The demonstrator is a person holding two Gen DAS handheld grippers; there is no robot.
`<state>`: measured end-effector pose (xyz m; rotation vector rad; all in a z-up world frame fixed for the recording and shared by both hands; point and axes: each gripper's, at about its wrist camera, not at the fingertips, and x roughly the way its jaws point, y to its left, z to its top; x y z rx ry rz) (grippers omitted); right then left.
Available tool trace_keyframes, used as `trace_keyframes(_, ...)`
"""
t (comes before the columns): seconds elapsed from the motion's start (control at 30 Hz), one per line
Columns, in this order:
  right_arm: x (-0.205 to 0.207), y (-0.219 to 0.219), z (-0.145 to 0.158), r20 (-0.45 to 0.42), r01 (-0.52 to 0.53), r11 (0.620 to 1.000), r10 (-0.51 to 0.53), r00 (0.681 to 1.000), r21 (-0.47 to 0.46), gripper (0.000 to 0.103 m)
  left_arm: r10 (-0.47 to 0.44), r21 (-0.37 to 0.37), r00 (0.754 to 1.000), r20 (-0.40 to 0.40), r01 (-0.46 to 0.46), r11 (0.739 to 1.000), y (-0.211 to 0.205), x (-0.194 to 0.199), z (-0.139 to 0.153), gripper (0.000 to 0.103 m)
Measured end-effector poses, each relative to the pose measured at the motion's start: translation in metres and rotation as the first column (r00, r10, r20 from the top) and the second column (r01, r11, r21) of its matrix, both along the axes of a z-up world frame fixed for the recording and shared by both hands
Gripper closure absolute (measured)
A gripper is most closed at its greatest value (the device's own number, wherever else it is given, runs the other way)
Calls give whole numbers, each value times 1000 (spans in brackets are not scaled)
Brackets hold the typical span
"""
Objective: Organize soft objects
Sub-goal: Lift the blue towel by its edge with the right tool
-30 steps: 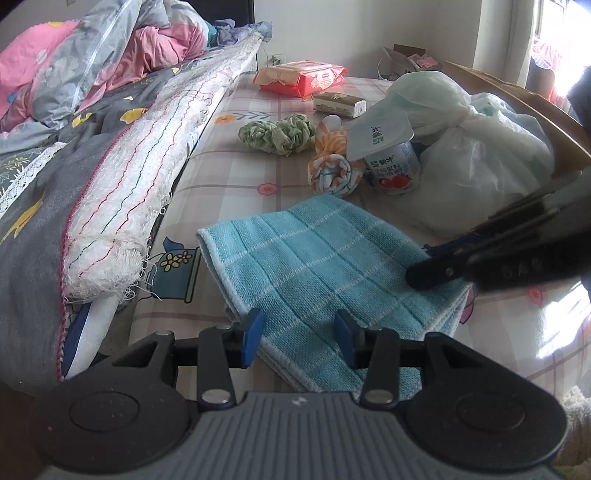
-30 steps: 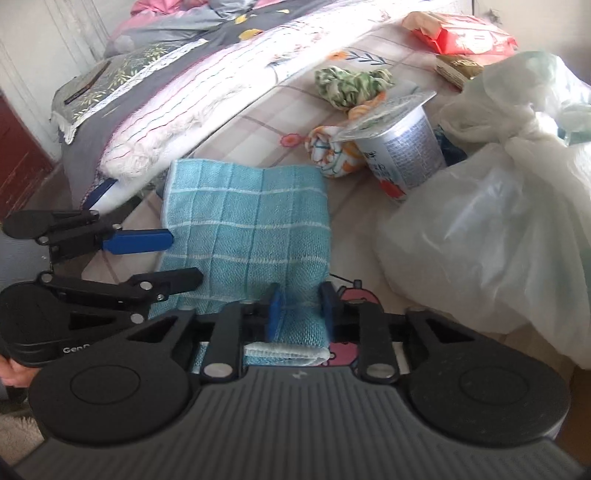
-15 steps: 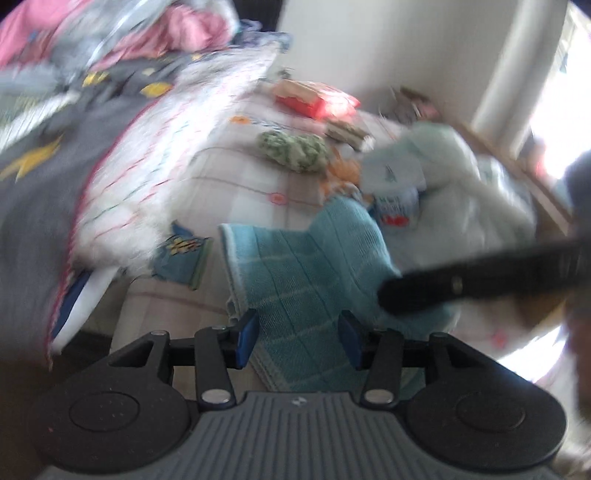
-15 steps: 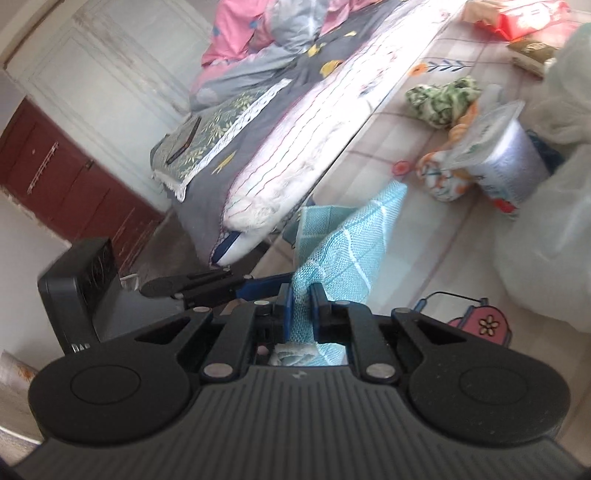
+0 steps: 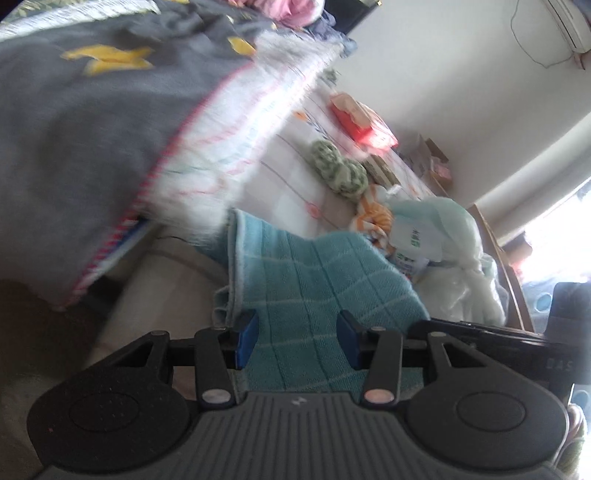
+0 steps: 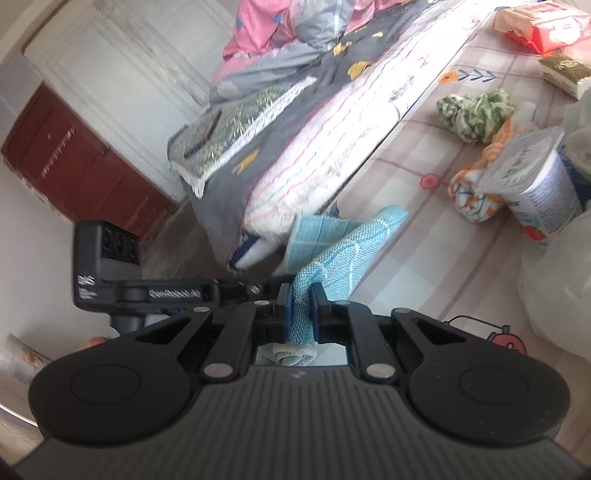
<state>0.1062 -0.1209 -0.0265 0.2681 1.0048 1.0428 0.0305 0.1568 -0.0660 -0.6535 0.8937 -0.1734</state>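
**Operator:** Right wrist view first. My right tool point(image 6: 300, 312) is clamped tight on a bunched corner of the blue towel point(image 6: 345, 245), low in the middle of the frame. From the pads the cloth rises toward the upper right, then drops back onto the checked tabletop point(image 6: 413, 236).

**Spotter:** And the other one?

**Operator:** My left tool point(image 5: 297, 341) sits at the bottom centre of its own view, jaws parted, one pad on each side of the towel's near edge. The cloth runs between them, but I see neither pad pressing on it. The same tool's dark body shows at the middle left of the right wrist frame.

**Spotter:** What lies past the towel?

**Operator:** In the right wrist view, at the right edge, a white yoghurt cup point(image 6: 543, 192) leans against an orange-patterned rolled cloth point(image 6: 467, 199). Above them, upper right, is a green-and-white rolled cloth point(image 6: 474, 112). A red packet point(image 6: 543, 24) lies in the top right corner. A white plastic bag point(image 6: 554, 280) fills the lower right edge.

**Spotter:** Left side?

**Operator:** A grey quilt with yellow shapes point(image 5: 92, 122) covers the upper left of the left wrist frame, badly blurred.
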Motion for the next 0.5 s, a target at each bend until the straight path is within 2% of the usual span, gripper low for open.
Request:
trace_keyframes(0.13, -5, -5, 2, 21, -31, 1000, 31, 999, -3, 94, -7, -94, 1000, -24, 5, 996, -4, 16, -13, 56)
trace_keyframes(0.3, -13, 7, -6, 42, -102, 995, 102, 994, -12, 94, 17, -226, 998, -59, -30, 974, 6, 21, -25, 56)
trace_keyframes(0.4, -11, 20, -14, 29, -140, 990, 140, 990, -4, 94, 37, -290, 996, -79, -58, 955, 14, 19, -31, 56)
trace_keyframes(0.5, -6, 33, -24, -1, -170, 985, 170, 985, -2, 94, 47, -319, 995, -86, -72, 945, 18, 20, -35, 56)
